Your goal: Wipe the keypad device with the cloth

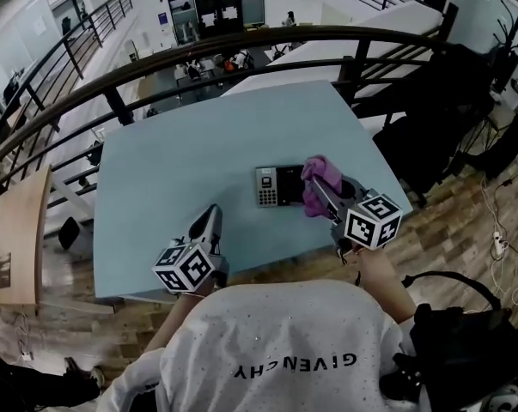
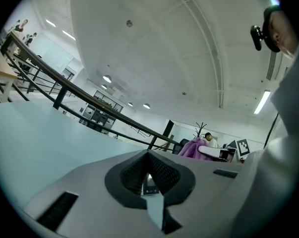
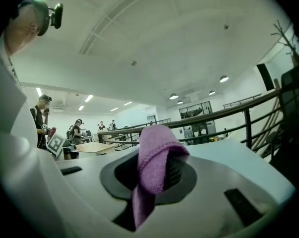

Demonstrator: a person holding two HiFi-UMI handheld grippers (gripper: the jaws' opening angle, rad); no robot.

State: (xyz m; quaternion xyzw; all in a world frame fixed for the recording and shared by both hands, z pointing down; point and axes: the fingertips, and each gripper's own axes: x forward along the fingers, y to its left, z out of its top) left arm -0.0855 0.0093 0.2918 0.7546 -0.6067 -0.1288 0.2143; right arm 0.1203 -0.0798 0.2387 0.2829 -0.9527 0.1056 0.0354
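The soft, limp purple microfibre cloth [image 1: 324,172], clamped by a fold in the right gripper's [image 1: 319,192] jaws, seemingly touches the small rigid black keypad device [image 1: 273,186] on the pale blue surface [image 1: 173,157], which is probably light enough to slide and so best steadied at its left edge by the left gripper [image 1: 213,215], whose jaws are together and empty.

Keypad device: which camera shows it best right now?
The head view: the keypad device lies face up on the table, cloth at its screen end. The left gripper view shows only a sliver of it, low and centre. The right gripper view shows just the cloth, no device.
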